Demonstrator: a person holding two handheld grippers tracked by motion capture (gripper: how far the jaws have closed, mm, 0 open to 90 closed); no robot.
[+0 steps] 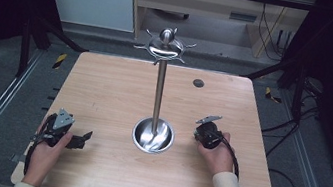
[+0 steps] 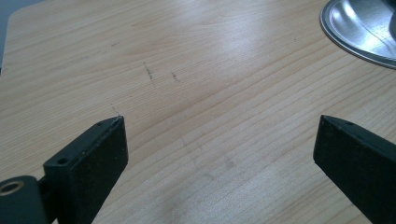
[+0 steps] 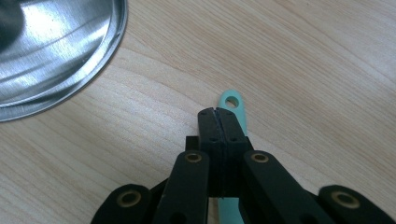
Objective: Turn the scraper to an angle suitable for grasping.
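A steel rack stands mid-table: a thin pole (image 1: 158,92) rises from a round dished base (image 1: 152,136) to a crown of hooks (image 1: 164,45). My left gripper (image 1: 81,139) rests on the wood left of the base, and in its own view the left gripper (image 2: 222,120) is open wide over bare wood, with the base rim (image 2: 359,28) at upper right. My right gripper (image 1: 201,135) sits right of the base. In its own view the right gripper (image 3: 215,112) has its jaws pressed together. A thin teal handle (image 3: 232,100) with a hole at its end pokes out from under them, flat on the table.
A small dark round plug (image 1: 198,83) sits in the wooden tabletop (image 1: 104,89) behind the right hand. The shiny base (image 3: 56,51) lies close to the right gripper's upper left. Metal rails and cables run along the floor on both sides of the table.
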